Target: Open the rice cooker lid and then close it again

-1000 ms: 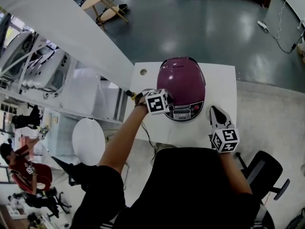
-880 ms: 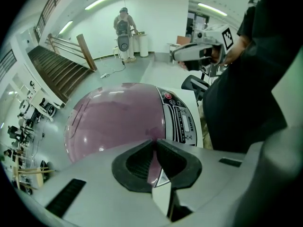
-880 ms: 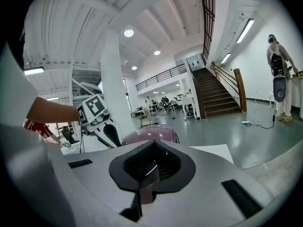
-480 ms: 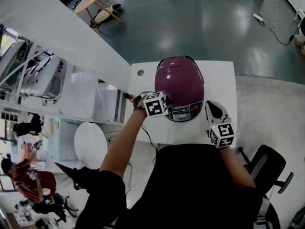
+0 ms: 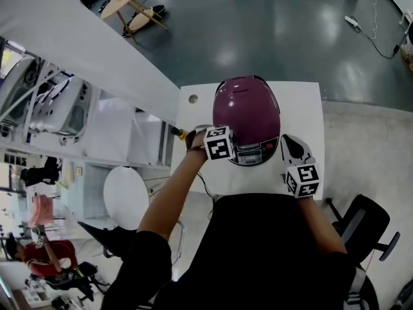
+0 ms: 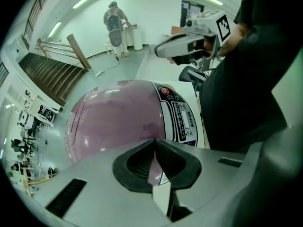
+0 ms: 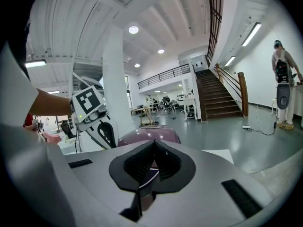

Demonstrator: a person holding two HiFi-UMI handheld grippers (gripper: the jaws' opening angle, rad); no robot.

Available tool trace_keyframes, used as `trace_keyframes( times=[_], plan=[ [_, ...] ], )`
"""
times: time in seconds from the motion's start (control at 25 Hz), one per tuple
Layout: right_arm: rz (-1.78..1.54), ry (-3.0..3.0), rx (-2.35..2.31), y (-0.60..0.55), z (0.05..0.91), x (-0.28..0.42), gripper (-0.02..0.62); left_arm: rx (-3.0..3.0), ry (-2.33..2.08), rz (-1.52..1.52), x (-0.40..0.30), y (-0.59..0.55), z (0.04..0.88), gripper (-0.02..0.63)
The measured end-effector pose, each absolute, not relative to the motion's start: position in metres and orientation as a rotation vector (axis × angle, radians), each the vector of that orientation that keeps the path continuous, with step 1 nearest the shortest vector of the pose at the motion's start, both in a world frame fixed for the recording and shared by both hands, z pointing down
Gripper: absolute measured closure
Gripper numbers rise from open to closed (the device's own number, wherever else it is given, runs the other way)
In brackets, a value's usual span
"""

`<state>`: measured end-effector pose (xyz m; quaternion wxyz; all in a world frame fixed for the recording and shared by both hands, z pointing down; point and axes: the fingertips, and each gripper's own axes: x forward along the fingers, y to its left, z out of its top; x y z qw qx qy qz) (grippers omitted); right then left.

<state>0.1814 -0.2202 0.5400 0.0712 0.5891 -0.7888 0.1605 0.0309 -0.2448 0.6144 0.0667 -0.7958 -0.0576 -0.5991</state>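
One rice cooker (image 5: 246, 115), purple, set on one white table (image 5: 303, 105). Lid (image 6: 113, 122) down and closed. Long axis of cooker running from the person's side to the table's far edge; control panel (image 5: 251, 152) end facing the person, rounded back end facing away. One control panel, one lid, two grippers, one marker cube on each.

Left gripper (image 6: 155, 148) at cooker's front-left corner, aimed steeply down. Jaws pressed together, nothing pinched. In the left gripper view, tips over the lid's front edge, just left of the control panel, purple dome filling the space beyond them. Contact with the lid: cannot tell.

Right gripper (image 7: 154, 148) at cooker's front-right, just beside its right flank, aimed roughly level across the table toward the cooker. Jaws pressed together, nothing between them. In the right gripper view, top of the purple lid just past the tips, slightly left of centre. Touching the cooker or not: cannot tell.

Cooker between the two grippers, both at its panel end.
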Motion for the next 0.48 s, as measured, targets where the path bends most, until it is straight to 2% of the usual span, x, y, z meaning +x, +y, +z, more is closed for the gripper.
trace_keyframes(
  times=[0.48],
  plan=[
    [0.523,-2.364,1.811,-0.205,0.537,0.182,0.595,-2.549,-0.104,-1.609,0.028,-0.246,0.615,0.592]
  ],
)
